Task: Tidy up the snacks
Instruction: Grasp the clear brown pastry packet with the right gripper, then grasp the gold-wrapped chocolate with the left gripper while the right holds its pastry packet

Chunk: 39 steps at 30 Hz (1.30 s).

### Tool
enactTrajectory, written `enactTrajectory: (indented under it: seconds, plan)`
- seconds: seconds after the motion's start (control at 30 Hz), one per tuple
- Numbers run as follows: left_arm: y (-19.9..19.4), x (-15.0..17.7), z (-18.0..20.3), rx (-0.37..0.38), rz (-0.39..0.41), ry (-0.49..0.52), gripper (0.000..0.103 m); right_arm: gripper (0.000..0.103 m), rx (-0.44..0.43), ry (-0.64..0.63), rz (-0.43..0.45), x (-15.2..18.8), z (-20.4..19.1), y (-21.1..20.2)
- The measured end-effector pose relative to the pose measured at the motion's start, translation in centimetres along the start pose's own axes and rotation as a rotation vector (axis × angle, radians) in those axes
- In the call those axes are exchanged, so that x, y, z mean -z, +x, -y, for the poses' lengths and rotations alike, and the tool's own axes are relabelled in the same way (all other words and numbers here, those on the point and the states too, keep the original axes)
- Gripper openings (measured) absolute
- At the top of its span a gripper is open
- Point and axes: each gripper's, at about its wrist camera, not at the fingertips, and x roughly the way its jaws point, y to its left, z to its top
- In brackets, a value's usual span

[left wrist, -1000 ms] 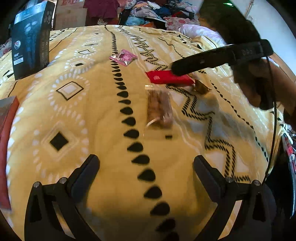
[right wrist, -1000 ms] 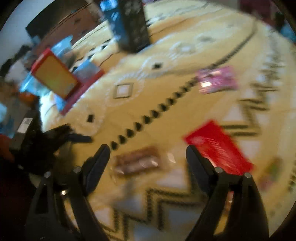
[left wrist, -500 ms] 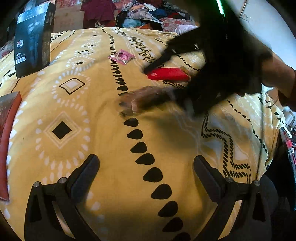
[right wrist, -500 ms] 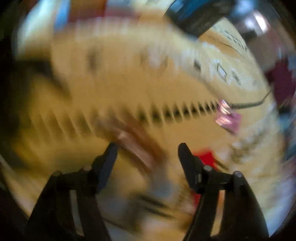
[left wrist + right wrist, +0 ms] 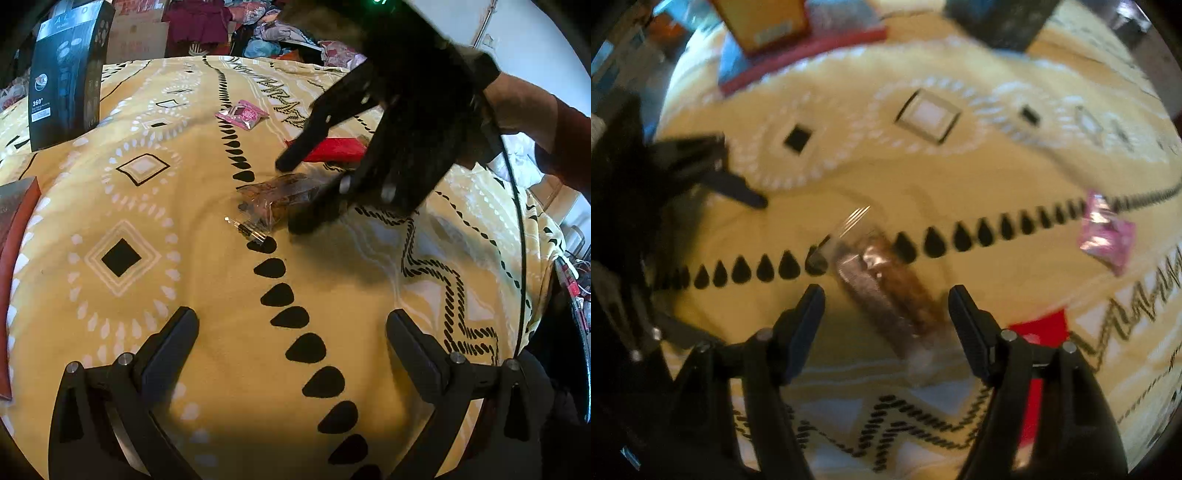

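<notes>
1. Right tool is pointing down at the bed, its jaws partway apart and opening a touch, with the clear snack bag lying between the two fingers. Pads aren't pressing on it as far as I can see, gaps on both sides.
2. That clear snack bag has brown snacks inside and sits on the yellow patterned blanket, right across the line of black teardrops.
3. Just past it there's a red packet, partly hidden by the right tool in the left camera's view. Further up the teardrop line is a pink packet, well apart from the others.
4. Left tool is hanging over bare blanket, jaws wide, nothing between them.
5. Out at the edges: a tall black box standing upright, and a flat red tray with an orange box in it. What else is in the tray is too blurry to tell.
</notes>
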Motion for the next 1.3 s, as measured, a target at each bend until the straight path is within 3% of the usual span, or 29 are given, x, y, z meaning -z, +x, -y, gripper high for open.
enactTrajectory:
  seconds: [0.1,0.17,0.2,0.27,0.3,0.4,0.5,0.6,0.73,0.97,1.17,1.3]
  plan:
    - [0.0,0.0,0.0,-0.002,0.001,0.001,0.102,0.070,0.034,0.008,0.010,-0.4,0.2,1.5]
    - [0.0,0.0,0.0,0.000,0.001,-0.001,0.102,0.067,0.059,0.080,0.075,-0.4,0.4,1.8]
    - [0.0,0.0,0.0,0.002,0.001,-0.003,0.102,0.056,0.079,0.114,0.100,-0.2,0.1,1.8]
    - [-0.1,0.0,0.1,0.000,0.003,-0.002,0.102,0.050,0.123,0.195,0.177,0.8,-1.0,0.9]
    - [0.0,0.0,0.2,-0.003,0.003,0.000,0.102,0.039,0.135,0.230,0.205,1.2,-1.3,0.6]
    - [0.2,-0.1,0.4,-0.018,-0.004,0.006,0.102,0.038,0.139,0.415,0.347,4.0,-1.9,-1.7]
    - [0.4,-0.3,0.7,-0.037,-0.018,0.011,0.102,0.037,0.109,0.636,0.521,8.8,-2.1,-4.7]
    - [0.8,-1.1,1.0,-0.048,-0.040,0.031,0.102,0.037,0.099,0.827,0.635,13.1,-2.8,-6.1]
    - [1.7,-3.8,0.9,-0.035,-0.035,0.007,0.096,0.036,0.099,1.025,0.703,18.1,-3.7,-6.4]
    - [5.5,-9.7,4.3,-0.002,-0.019,0.106,0.088,0.036,0.132,1.245,0.774,24.3,-3.6,-6.5]
    - [9.2,-13.7,10.6,0.087,-0.003,0.289,0.088,0.036,0.128,1.367,0.877,28.3,-3.8,-7.8]
    - [12.5,-16.0,14.5,0.122,-0.013,0.412,0.088,0.036,0.141,1.370,0.929,29.3,-4.0,-8.6]
